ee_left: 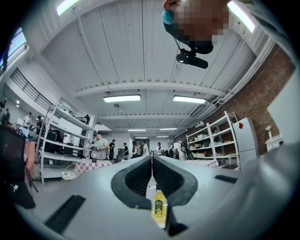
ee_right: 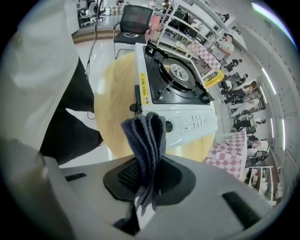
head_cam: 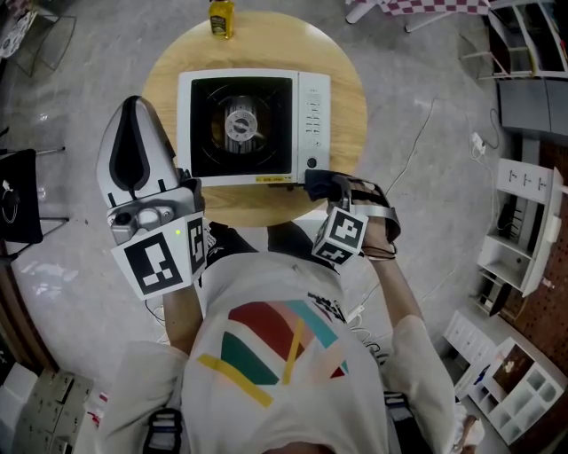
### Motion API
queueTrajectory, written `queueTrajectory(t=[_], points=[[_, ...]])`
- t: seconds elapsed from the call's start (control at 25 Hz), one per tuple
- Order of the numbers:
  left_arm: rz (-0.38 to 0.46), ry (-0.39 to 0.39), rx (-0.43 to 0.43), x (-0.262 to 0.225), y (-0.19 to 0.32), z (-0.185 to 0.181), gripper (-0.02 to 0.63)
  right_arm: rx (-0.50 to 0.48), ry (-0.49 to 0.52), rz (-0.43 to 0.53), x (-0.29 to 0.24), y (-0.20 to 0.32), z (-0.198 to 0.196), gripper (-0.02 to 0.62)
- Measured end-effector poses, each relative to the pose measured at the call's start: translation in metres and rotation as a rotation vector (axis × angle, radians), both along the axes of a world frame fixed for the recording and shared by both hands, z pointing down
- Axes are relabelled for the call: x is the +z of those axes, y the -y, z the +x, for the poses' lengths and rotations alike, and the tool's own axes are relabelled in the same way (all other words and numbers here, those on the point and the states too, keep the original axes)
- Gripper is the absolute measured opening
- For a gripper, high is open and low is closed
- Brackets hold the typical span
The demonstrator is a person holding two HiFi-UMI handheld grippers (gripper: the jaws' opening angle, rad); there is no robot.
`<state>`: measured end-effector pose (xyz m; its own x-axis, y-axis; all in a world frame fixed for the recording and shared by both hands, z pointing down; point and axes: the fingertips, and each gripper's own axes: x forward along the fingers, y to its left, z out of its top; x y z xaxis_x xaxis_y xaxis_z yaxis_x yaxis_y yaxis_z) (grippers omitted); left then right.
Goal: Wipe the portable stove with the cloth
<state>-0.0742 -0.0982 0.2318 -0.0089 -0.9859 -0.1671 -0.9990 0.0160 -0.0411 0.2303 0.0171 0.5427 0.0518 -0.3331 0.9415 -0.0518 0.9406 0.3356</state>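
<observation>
On the middle of a round wooden worktop (head_cam: 169, 66) sits the portable stove (head_cam: 253, 127), white-bodied with a black cooking top, a round burner and a control strip along its right side. A dark blue-grey cloth (ee_right: 145, 140) is just off the stove's near right corner. It stands up in folds from the right tongs (ee_right: 149, 176), whose jaws are clamped tight on it. Whether the cloth touches the stove's front edge cannot be told from either view. It is not on the black top.

The left tongs (ee_left: 152, 173) are raised beside the stove's left side, pointing away from the person. Their jaws are pressed together with nothing between them.

A small yellow bottle (head_cam: 221, 18) stands at the worktop's far edge, apart from the stove.

Judging by this, the cloth is gripped and brought up to the stove, and the wiping of the top and sides seems to be still ahead.
</observation>
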Motion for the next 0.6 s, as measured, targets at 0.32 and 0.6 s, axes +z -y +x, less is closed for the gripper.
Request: queueTrajectory(t=[0.32, 0.6], points=[[0.026, 0.079, -0.087, -0.023, 0.002, 0.023, 0.008, -0.001, 0.240, 0.106, -0.076, 0.055, -0.012, 0.032], [0.063, 0.134, -0.118, -0.030, -0.002, 0.010, 0.008, -0.133, 0.383, 0.178, -0.132, 0.131, -0.082, 0.034]])
